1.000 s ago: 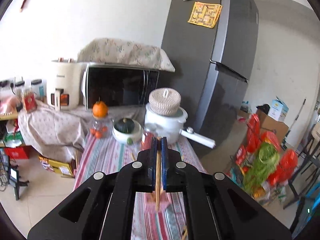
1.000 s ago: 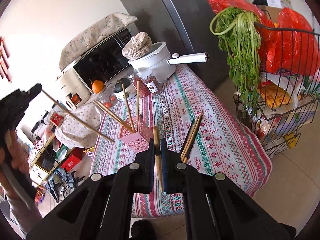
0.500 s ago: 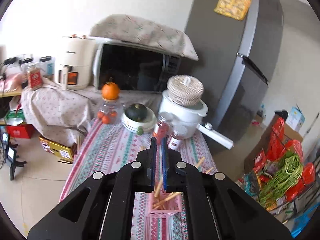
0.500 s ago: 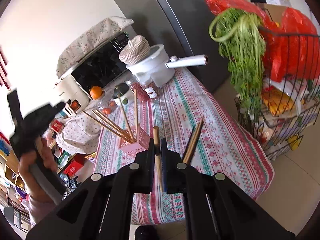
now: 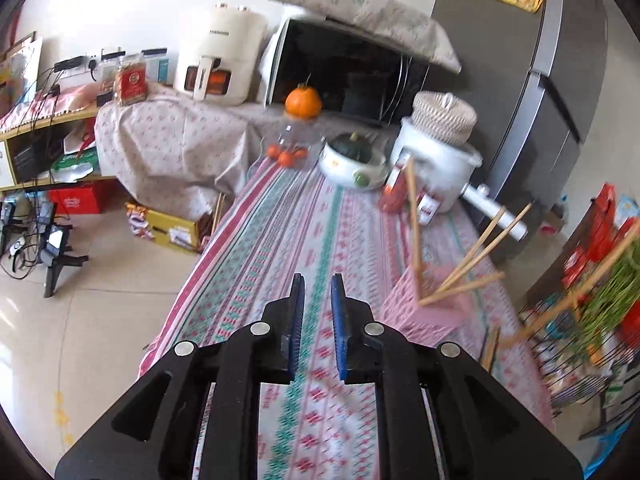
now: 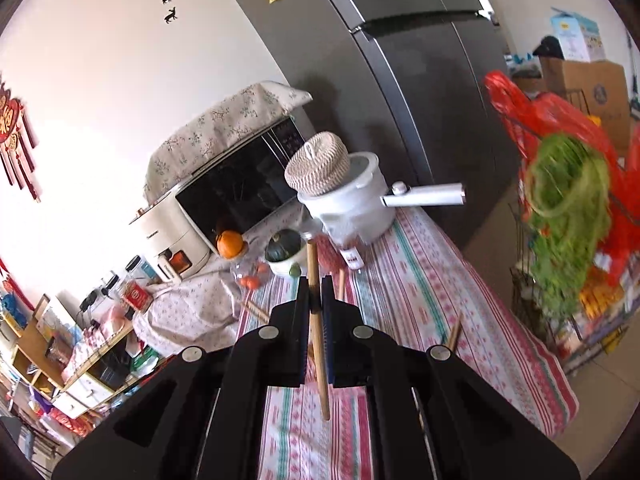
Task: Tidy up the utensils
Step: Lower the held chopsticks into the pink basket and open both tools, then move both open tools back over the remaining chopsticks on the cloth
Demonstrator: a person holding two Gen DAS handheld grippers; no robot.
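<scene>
A pink utensil holder (image 5: 424, 304) stands on the striped tablecloth (image 5: 304, 224), with several wooden chopsticks (image 5: 472, 256) leaning out of it. My left gripper (image 5: 317, 292) is open and empty, to the left of the holder and above the cloth. My right gripper (image 6: 315, 300) is shut on a single wooden chopstick (image 6: 317, 328), held nearly upright above the table. More chopsticks (image 5: 490, 346) lie on the cloth right of the holder. In the right wrist view a chopstick (image 6: 454, 336) lies on the cloth; the holder is hidden there.
A white pot (image 5: 436, 160) with a woven lid, a bowl holding a dark squash (image 5: 354, 156), spice jars (image 5: 394, 188) and a jar topped by an orange (image 5: 302, 120) crowd the table's far end. A wire basket of greens (image 6: 568, 216) stands to the right. The fridge (image 6: 400, 60) is behind.
My left gripper has let its chopstick go into the pink holder, opened and swung left. My right gripper has risen and tilted up with its chopstick still held.
</scene>
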